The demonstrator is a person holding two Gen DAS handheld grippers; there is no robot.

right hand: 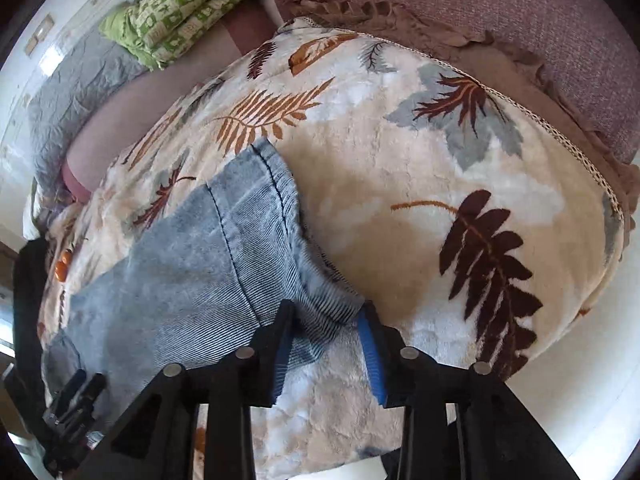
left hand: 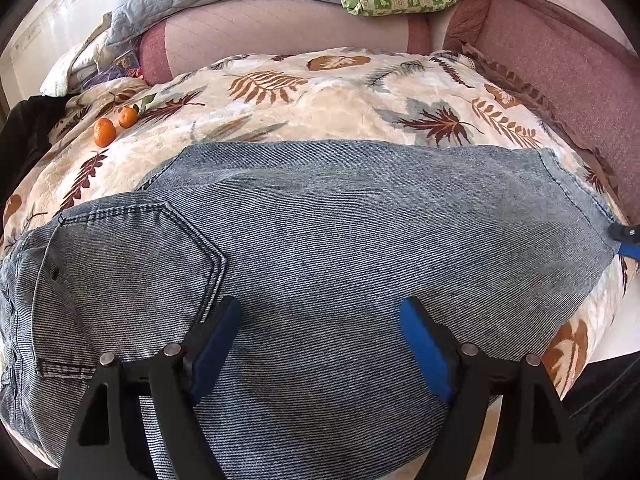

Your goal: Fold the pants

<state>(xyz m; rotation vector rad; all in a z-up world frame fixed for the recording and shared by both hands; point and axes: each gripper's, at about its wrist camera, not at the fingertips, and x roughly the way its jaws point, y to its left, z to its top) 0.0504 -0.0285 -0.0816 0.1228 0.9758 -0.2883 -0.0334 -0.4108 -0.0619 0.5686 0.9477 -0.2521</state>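
The faded blue denim pants (left hand: 320,232) lie flat across the cream plush blanket with the brown and grey leaf print (left hand: 320,92), stretched sideways along the near edge of the sofa seat. They look already doubled leg over leg: the left wrist view shows one broad band of denim, a stitched back pocket at the left end and the hem far off to the right. So the first fold seems done; the crosswise folds, hem toward waist, appear to be what is left.

The left gripper (left hand: 320,320) hovers over the middle of the denim with its blue-padded jaws spread wide and nothing caught between them: released, not gripping.

Over at the hem end, the right gripper (right hand: 326,320) has a bunched bit of the hem corner sitting between its jaws. The cloth fills most of the gap, yet whether the pads are truly pinching it cannot be told from this angle. If it is a hold, it looks like the start of carrying that hem across toward the waist.

Two small orange tangerines (left hand: 116,126) sit on the blanket well apart from the denim, out of the fold's way.
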